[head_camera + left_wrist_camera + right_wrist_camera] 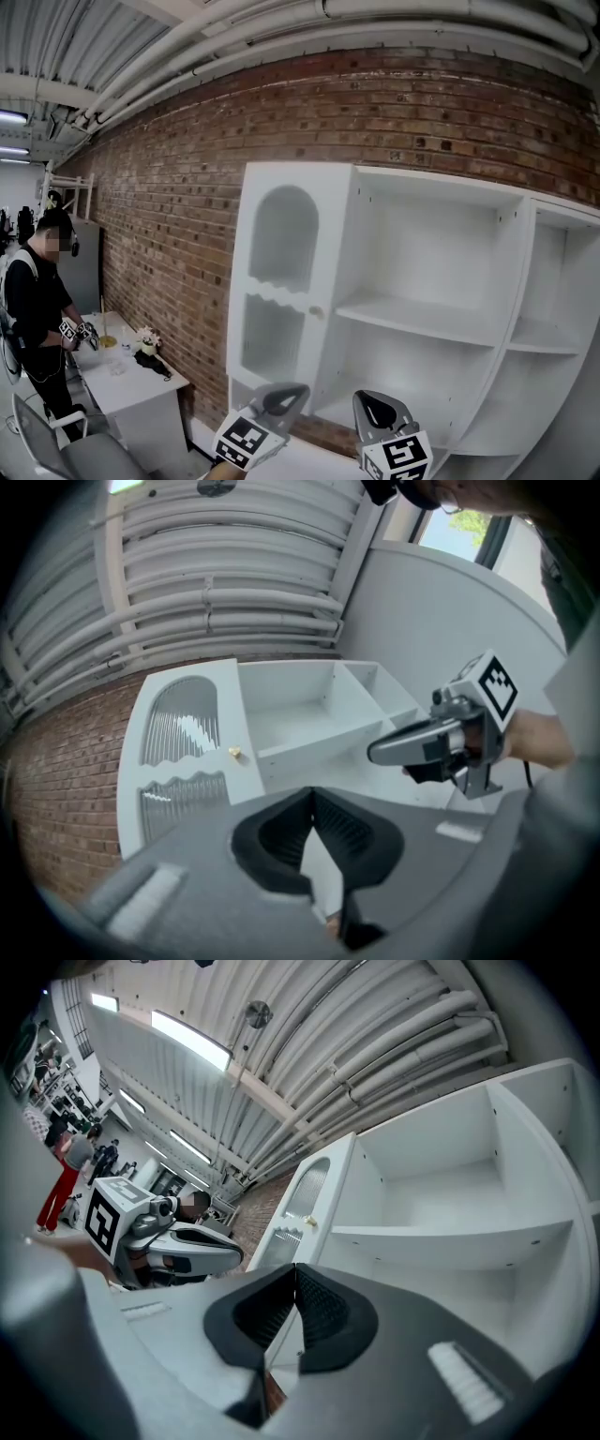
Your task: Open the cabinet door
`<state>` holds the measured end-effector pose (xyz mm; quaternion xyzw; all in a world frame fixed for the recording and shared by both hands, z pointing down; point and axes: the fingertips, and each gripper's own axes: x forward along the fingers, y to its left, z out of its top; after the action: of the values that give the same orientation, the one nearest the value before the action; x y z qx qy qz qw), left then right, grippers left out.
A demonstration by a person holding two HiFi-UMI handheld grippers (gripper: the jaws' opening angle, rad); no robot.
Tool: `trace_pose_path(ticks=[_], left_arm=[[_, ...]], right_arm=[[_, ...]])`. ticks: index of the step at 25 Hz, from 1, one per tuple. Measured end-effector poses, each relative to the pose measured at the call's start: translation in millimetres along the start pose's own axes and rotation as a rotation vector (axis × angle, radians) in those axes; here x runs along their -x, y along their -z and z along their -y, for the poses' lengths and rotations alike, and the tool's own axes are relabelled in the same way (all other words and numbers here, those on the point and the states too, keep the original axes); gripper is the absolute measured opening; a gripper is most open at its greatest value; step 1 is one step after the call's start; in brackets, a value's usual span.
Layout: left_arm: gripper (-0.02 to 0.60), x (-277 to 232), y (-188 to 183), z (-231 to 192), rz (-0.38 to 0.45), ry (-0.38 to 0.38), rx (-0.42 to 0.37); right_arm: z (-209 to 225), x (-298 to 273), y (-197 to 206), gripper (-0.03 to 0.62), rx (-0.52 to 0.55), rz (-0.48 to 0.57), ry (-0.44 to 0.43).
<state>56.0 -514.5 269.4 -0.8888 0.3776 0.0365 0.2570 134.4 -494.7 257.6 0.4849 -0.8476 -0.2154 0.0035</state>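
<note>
Two grippers are seen, the left gripper point(279, 400) and the right gripper point(382, 409), each with jaws pressed together on nothing. One white arched cabinet door point(281, 281), fitted with one small gold knob point(317, 312), is found standing open ahead of the left gripper.

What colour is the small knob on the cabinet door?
The knob is gold; the left gripper view shows it best.

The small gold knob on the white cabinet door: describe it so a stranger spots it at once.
Against the red brick wall stands a white open-shelved cabinet, its tall white door swung open at the left. The small gold knob sits near that door's right edge, between the arched upper pane and the wavy-topped lower pane; it is the only gold spot on the door.
</note>
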Motion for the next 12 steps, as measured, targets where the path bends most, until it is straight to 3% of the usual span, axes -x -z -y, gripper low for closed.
trace_pose_path(ticks=[12], left_arm=[[0.000,-3.0,7.0,-40.5,0.040,0.055,-0.003]], right_arm=[[-12.1,-31.5,-5.0,0.003,0.023,-0.016,0.071]])
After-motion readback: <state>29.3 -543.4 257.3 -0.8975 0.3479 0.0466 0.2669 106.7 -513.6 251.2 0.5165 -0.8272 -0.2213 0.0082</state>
